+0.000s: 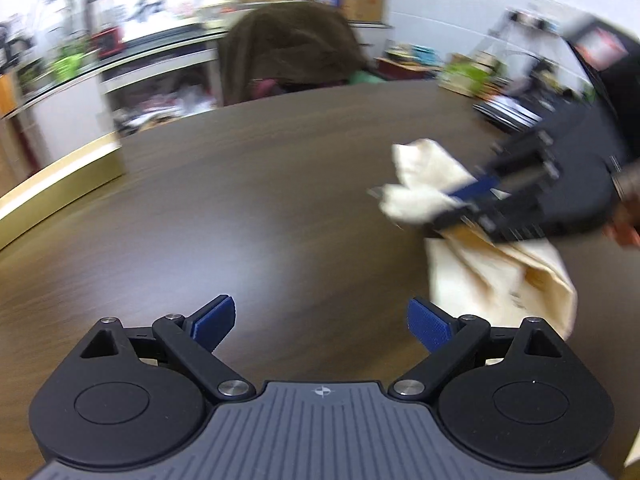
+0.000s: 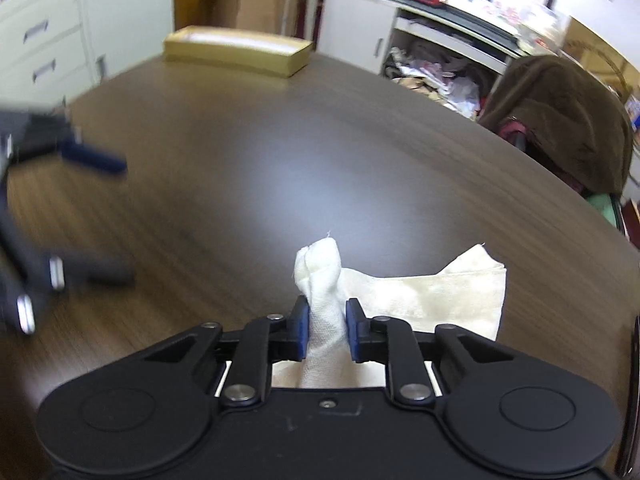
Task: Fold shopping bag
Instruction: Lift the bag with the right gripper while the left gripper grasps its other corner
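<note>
Cloth fills the right gripper (image 2: 326,330) — its blue pads (image 2: 301,330) press in from both sides on a bunched, twisted piece of the cream shopping bag (image 2: 432,296), which pokes up past the fingertips as a small knob. The rest of the bag spreads out flat and creased to the right of the fingers, lying on the dark wood-grain table (image 2: 260,168). In the left wrist view the same bag (image 1: 492,272) shows as a crumpled cream mass at the right side of the table (image 1: 240,200), one part drooping below the right gripper (image 1: 460,200) and another part sticking out beyond its tips; motion blur softens the whole of that gripper there.

The left gripper (image 1: 322,320) stands wide open with nothing between its blue pads (image 1: 214,318), held above bare tabletop and well apart from the bag. From the right wrist view it (image 2: 72,184) appears as a blurred dark shape at the left edge, one blue finger reaching inward.

Far across the table sits a flat yellowish box (image 2: 236,50), near the edge. Beyond the table stands a chair draped in brown cloth (image 2: 560,120), with white cabinets (image 2: 48,32) and cluttered shelves (image 2: 436,60) behind.
</note>
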A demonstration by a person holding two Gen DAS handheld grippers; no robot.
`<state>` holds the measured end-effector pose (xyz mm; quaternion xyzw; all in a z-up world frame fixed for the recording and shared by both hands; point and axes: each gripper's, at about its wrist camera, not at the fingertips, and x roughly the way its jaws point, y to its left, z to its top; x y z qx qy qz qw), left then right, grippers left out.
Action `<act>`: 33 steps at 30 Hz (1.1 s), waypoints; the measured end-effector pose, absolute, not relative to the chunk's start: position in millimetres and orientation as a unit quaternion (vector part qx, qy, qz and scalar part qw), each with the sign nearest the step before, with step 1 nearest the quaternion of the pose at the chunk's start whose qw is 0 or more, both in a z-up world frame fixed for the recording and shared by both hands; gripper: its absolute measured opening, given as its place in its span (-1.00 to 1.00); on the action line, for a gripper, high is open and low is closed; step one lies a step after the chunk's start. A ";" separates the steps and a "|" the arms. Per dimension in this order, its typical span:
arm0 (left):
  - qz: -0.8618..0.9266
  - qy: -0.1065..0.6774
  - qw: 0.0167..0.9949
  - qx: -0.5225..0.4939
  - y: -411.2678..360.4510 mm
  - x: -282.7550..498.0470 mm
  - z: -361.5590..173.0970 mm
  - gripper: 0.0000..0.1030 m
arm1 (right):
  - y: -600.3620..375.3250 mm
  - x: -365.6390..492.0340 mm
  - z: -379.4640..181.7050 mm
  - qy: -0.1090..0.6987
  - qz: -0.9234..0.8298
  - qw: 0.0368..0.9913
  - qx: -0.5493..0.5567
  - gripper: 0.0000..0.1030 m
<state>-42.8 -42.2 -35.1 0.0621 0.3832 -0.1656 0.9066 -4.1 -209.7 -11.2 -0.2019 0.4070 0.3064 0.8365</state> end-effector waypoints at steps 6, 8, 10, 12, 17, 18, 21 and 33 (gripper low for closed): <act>-0.245 0.363 0.891 0.115 -100.2 -43.7 -42.6 0.86 | -239.2 -1.7 10.9 0.405 0.295 0.853 -0.147 -0.71; -0.267 0.356 0.886 0.130 -116.1 -44.0 -45.2 0.86 | -246.7 -0.6 17.1 0.401 0.289 0.859 -0.136 -0.71; -0.287 0.353 0.879 0.142 -131.6 -41.8 -46.0 0.84 | -252.3 -3.9 23.5 0.396 0.282 0.864 -0.129 -0.72; -0.305 0.350 0.872 0.155 -144.5 -40.6 -48.8 0.72 | -258.7 -5.8 30.4 0.393 0.277 0.869 -0.122 -0.72; -0.336 0.361 0.851 0.183 -172.2 -33.2 -63.2 0.14 | -268.8 -4.1 48.8 0.385 0.262 0.878 -0.112 -0.73; -0.342 0.365 0.846 0.186 -175.6 -31.9 -65.6 -0.02 | -273.2 -4.9 50.7 0.383 0.259 0.880 -0.108 -0.73; -0.351 0.365 0.840 0.197 -183.6 -28.6 -70.2 -0.31 | -285.3 -9.0 56.6 0.375 0.242 0.889 -0.101 -0.74; -0.326 0.379 0.857 0.128 -131.9 -10.3 -45.3 -0.72 | -338.9 6.0 50.5 0.379 0.153 0.909 -0.078 -0.76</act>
